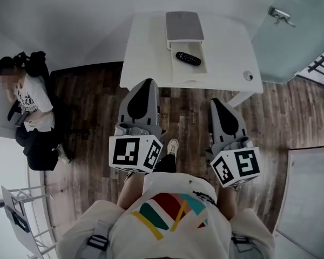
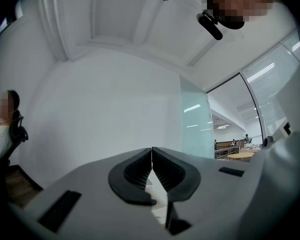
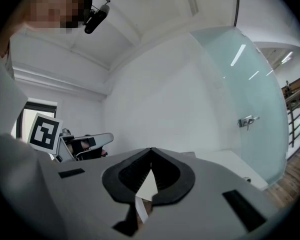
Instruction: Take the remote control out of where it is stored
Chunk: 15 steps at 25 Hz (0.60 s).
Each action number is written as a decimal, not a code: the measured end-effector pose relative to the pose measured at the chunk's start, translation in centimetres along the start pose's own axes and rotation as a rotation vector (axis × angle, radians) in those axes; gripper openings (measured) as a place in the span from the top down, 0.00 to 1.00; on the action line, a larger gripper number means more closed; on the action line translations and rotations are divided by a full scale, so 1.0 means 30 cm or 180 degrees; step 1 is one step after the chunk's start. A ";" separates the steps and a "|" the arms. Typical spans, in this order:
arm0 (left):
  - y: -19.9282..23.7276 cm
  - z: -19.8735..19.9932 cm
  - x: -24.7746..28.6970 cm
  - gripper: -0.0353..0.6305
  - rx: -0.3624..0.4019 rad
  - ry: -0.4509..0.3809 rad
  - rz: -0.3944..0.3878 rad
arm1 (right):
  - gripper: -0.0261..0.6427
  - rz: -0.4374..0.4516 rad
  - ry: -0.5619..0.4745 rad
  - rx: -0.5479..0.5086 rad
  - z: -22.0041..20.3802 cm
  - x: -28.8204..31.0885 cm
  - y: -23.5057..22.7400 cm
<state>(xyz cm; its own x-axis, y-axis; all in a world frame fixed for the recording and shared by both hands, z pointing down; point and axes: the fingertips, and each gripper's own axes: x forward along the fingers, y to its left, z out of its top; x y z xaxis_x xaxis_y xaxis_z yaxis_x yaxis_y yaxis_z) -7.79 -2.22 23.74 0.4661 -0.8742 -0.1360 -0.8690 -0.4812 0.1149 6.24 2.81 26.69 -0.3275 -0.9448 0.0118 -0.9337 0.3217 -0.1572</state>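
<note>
Both tools are clenched on nothing. The left tool point(image 1: 146, 84) and the right tool point(image 1: 215, 102) are held near the person, short of the white worktop point(image 1: 146, 53). The black oblong remote control point(image 1: 188, 58) lies in the open white drawer point(image 1: 190, 73) of the grey-topped storage box point(image 1: 184, 26), beyond both tools and between their lines (neither is clearly nearer). Its long axis runs left-right, slightly skewed, so a grasp probably spans its short near-far width.

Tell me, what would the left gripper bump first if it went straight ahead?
Probably the white table, left of the open drawer; but the left gripper looks tilted up, so depth is unsure.
</note>
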 end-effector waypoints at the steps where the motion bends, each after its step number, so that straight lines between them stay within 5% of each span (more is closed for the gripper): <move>1: 0.015 0.002 0.030 0.94 -0.0009 0.0000 -0.0009 | 0.96 -0.0017 0.0011 -0.0008 0.005 0.029 -0.010; 15: 0.180 -0.022 0.386 0.94 -0.0125 -0.0004 -0.0161 | 0.96 -0.0183 0.0068 -0.0122 0.039 0.366 -0.137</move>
<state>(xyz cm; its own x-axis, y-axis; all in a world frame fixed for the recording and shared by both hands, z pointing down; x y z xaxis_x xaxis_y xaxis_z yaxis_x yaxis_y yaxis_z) -6.98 -15.00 23.43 0.5090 -0.8487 -0.1437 -0.8372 -0.5269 0.1464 6.64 -8.97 26.31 -0.2760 -0.9603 0.0408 -0.9557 0.2696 -0.1176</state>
